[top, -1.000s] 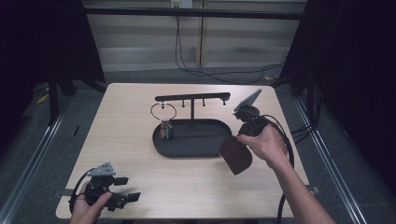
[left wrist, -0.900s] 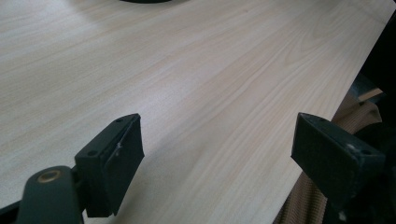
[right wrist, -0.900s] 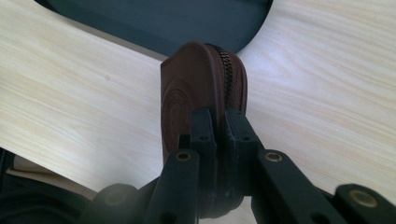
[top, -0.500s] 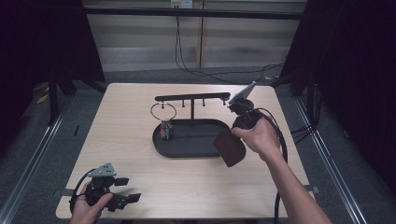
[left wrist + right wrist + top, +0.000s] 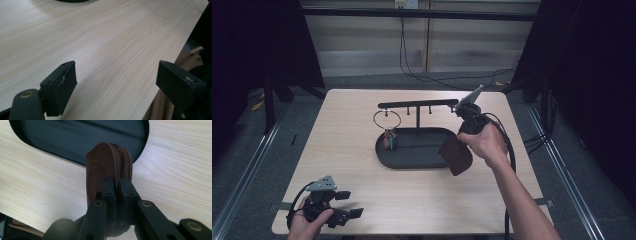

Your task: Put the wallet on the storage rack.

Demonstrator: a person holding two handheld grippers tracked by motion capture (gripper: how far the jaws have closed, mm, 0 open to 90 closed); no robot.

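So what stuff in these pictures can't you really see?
- Brown zip pouch: right tool view, its lower part is hidden behind the right tool clamped on it.
- Things hanging under the key ring: high view, too small to tell what they are.
- Black tray: left tool view, cut off by the top edge.
- Right tool's tips: high view, hidden by the hand and pouch.

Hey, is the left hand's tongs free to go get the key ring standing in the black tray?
Probably yes: the left tongs are open and empty, with bare table between them and the key ring.
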